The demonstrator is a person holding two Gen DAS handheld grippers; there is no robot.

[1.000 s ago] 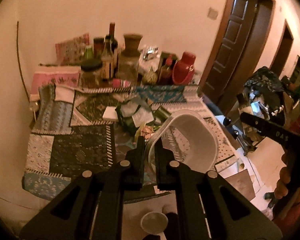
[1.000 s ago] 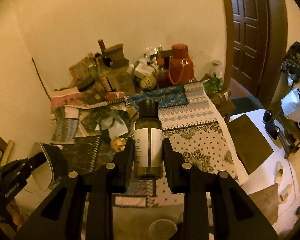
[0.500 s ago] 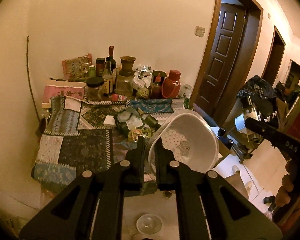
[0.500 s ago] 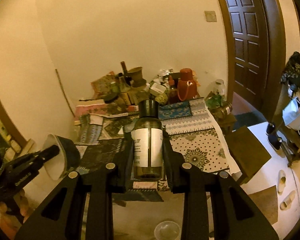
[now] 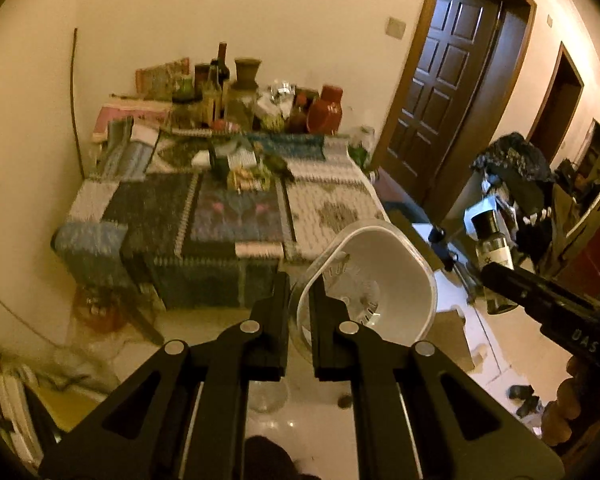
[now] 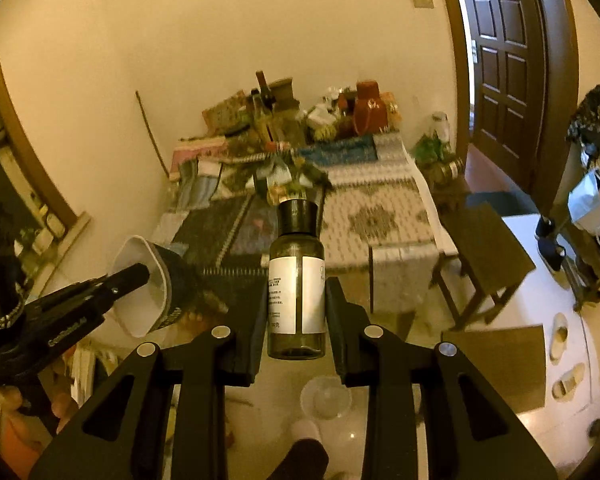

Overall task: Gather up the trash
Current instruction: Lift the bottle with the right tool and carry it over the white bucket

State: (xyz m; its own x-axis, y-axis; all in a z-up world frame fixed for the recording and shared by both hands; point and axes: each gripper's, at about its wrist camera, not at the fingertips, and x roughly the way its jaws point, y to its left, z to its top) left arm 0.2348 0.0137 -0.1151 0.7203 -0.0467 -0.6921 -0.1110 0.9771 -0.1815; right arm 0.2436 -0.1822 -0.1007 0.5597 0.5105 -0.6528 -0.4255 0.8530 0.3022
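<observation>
Two grippers, each with one thing in its grasp. The left gripper has its jaws drawn almost together on the rim of a single white plastic tub; the tub hangs just ahead and to the right of the fingertips, tipped on its side so its open mouth faces back toward the camera and to the left. In the right wrist view the same tub shows a dark patterned outer wall.

The right gripper is clamped on one dark bottle with a white label. The bottle stands upright between the fingers, long axis vertical, black cap at the top, base level with the finger roots. From the left wrist view that bottle sits off to the right.

Below both grippers, on the pale floor, lies one clear round cup.

Farther ahead stands one table under a patchwork cloth, with a small heap of wrappers at its middle. At its far edge, against the wall, is a blurred cluster of jars and bottles, with one red jug at its right. Right of the table is a dark wooden door.
</observation>
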